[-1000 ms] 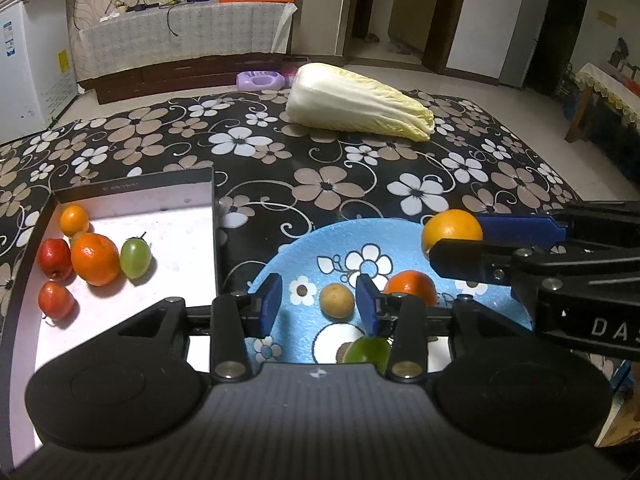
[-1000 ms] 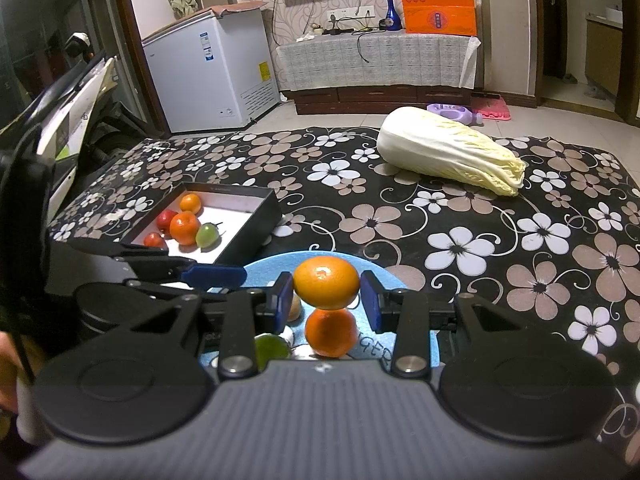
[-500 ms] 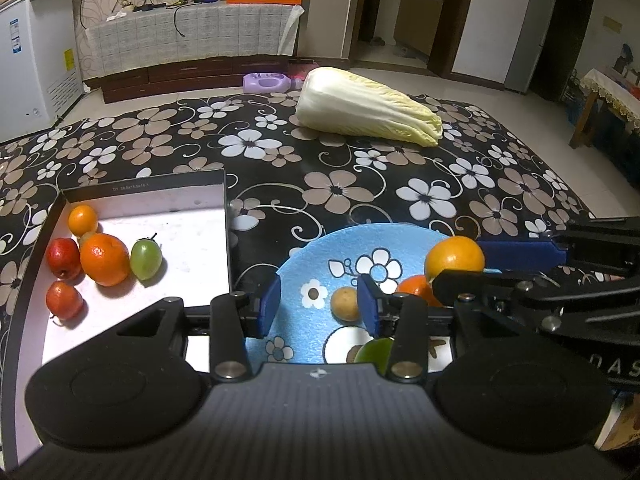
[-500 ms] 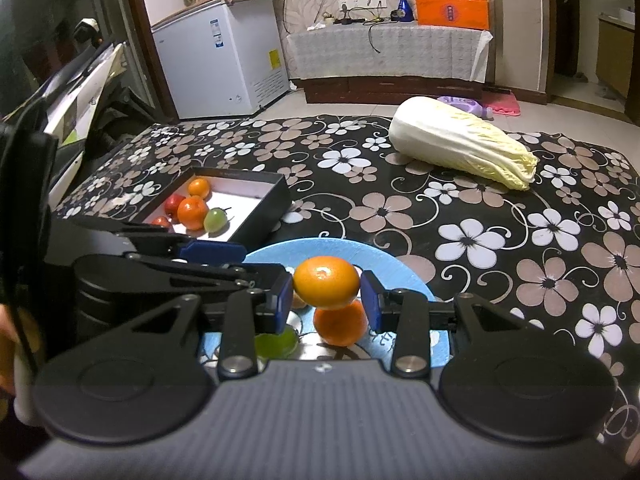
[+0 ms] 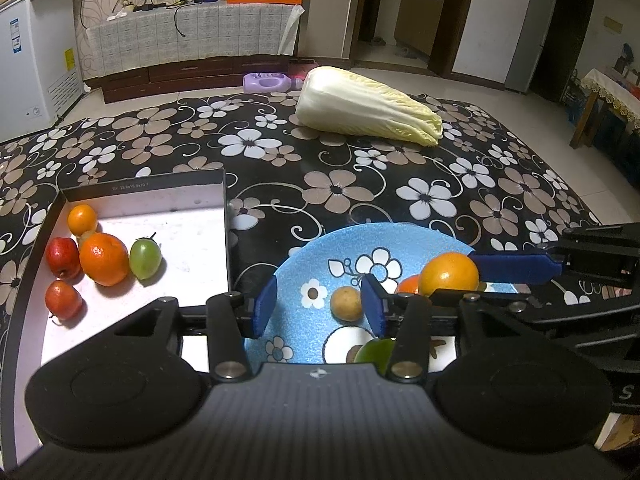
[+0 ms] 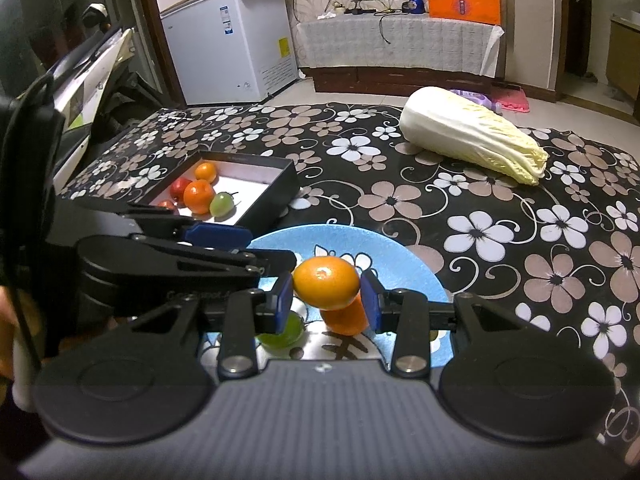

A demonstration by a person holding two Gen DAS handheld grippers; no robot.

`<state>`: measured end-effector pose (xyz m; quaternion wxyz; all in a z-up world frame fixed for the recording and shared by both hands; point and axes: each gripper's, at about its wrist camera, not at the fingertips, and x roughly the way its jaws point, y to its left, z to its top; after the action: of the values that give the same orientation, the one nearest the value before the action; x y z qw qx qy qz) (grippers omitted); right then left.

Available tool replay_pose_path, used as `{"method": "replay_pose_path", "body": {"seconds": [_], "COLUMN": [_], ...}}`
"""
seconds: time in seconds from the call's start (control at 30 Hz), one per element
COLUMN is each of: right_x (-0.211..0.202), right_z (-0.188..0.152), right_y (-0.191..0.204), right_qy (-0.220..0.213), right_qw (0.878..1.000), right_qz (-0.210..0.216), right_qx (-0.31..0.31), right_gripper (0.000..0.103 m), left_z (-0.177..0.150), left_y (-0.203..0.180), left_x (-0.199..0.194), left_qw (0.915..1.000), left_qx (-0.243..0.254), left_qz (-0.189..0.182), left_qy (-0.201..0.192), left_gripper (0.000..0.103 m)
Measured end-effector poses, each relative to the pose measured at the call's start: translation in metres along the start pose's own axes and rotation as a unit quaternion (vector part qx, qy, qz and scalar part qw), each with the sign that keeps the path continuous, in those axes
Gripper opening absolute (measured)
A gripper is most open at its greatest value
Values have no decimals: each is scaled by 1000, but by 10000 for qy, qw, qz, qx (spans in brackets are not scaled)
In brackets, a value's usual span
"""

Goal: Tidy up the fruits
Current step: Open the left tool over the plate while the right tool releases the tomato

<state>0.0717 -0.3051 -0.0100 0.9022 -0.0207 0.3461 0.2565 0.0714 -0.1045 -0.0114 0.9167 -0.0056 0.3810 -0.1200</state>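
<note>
Up close, the right hand-held gripper [image 6: 326, 300] is clamped on an orange [image 6: 326, 283], lifted above the blue flowered plate [image 6: 404, 268]. Beneath it a second orange [image 6: 346, 320] and a green fruit [image 6: 282, 332] are half hidden by the fingers. The left hand-held gripper [image 5: 318, 306] has just been opening; its blue pads stand apart over the plate, gripping nothing, with a small tan fruit [image 5: 346, 303] seen between them. Beyond, the black box [image 5: 160, 188] holds two oranges, a green tomato [image 5: 145, 258] and reddish fruits; its near end is cut off. Farther back, a napa cabbage [image 5: 368, 108] lies on the flowered table [image 5: 340, 192].
</note>
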Motion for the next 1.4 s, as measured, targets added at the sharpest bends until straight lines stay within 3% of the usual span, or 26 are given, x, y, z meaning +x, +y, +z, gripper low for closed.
{"method": "replay_pose_path", "body": {"seconds": [1.4], "right_x": [7], "right_z": [-9], "right_y": [3], "right_qy": [627], "right_qw": [9968], "right_qz": [-40], "right_qx": [-496], "right_gripper": [40], "left_z": [0], "left_y": [3], "left_x": [2], "left_qw": [10000], "left_qx": [-40], "left_qz": [41], "left_qy": [-5], "left_gripper": [60]}}
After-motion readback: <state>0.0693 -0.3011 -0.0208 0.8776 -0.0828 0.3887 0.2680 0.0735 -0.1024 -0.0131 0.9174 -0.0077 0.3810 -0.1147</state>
